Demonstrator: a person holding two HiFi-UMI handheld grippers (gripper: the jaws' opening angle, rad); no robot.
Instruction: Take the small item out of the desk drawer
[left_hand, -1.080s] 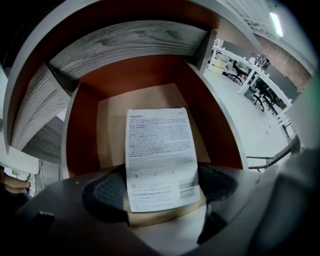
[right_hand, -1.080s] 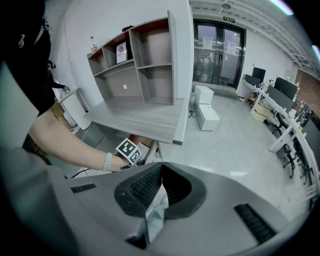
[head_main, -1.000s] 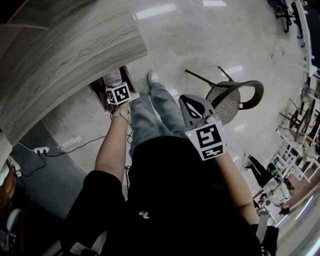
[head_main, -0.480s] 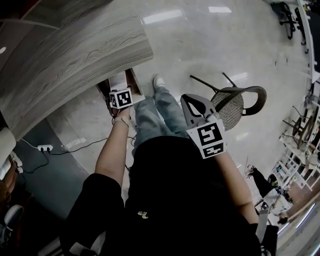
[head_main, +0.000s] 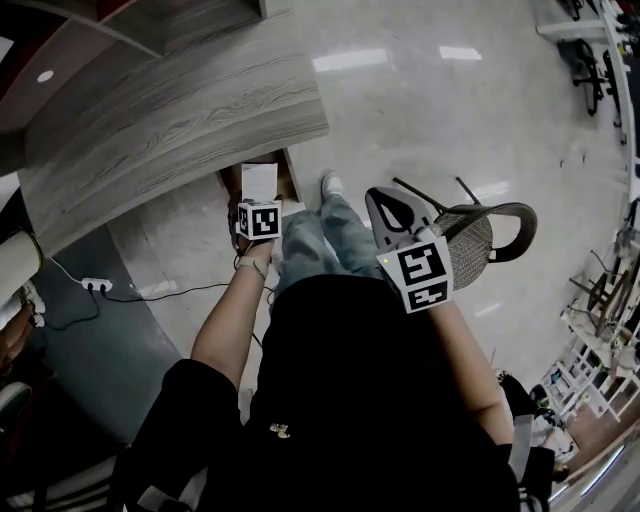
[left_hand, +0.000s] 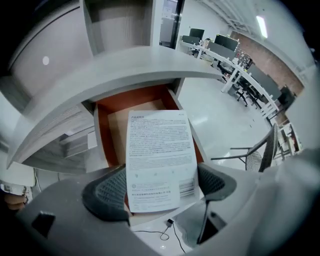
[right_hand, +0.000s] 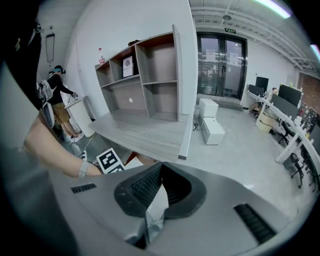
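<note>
A flat white packet printed with small text sits between the jaws of my left gripper, which is shut on it by its lower end. It hangs just in front of the open drawer, whose inside is orange-brown, under the grey desk top. In the head view the white packet shows above the left gripper's marker cube, over the drawer. My right gripper is held apart by the person's waist, its tips touching and shut. A pale shape shows behind those tips; I cannot tell what it is.
A mesh chair stands on the shiny floor to the right. The curved wood-grain desk carries an open shelf unit. A power strip and cable lie under the desk. The person's legs are below the drawer. Another person stands far left.
The left gripper has come back from the drawer with the white packet, which now shows above its cube. The right gripper kept its place.
</note>
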